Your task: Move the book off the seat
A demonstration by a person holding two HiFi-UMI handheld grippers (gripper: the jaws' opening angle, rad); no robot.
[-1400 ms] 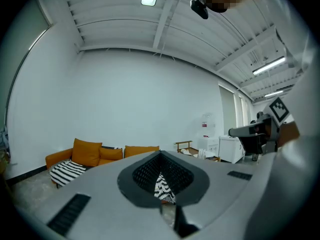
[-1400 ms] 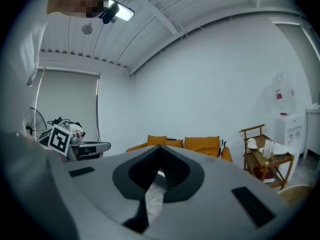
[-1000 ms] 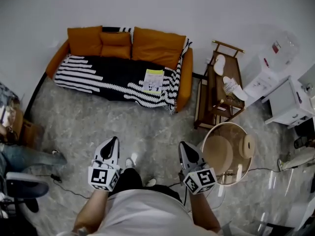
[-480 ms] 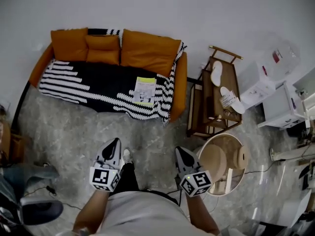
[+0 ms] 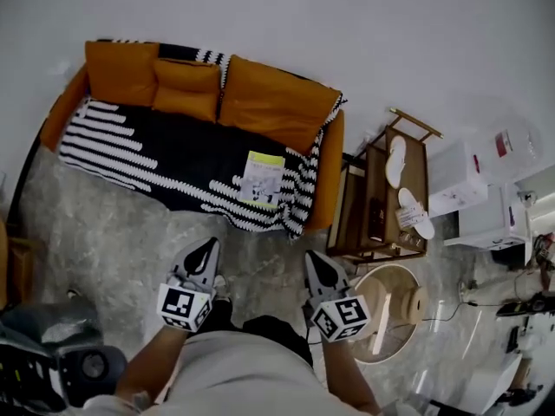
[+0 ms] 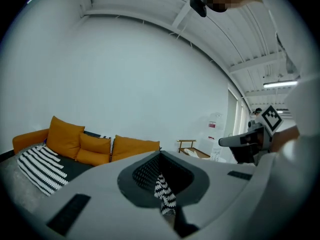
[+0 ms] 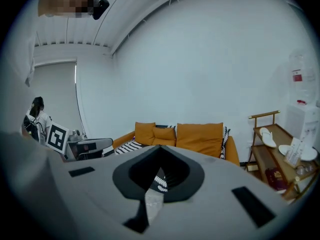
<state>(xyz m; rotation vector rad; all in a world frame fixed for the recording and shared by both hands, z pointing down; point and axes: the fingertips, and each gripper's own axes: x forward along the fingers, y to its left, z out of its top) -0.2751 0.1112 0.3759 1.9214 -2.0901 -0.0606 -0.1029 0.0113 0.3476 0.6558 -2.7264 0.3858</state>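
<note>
Jaws together, empty; book [image 5: 263,178] print illegible on sofa [image 5: 276,102].

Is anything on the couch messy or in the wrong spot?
Yes. A thin white book with a yellow top lies slightly askew on the black-and-white striped blanket, near the right end of the orange sofa. The blanket also hangs unevenly over the front.

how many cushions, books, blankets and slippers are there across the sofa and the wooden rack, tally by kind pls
orange cushions: 3
book: 1
striped blanket: 1
white slippers: 2
total: 7
</note>
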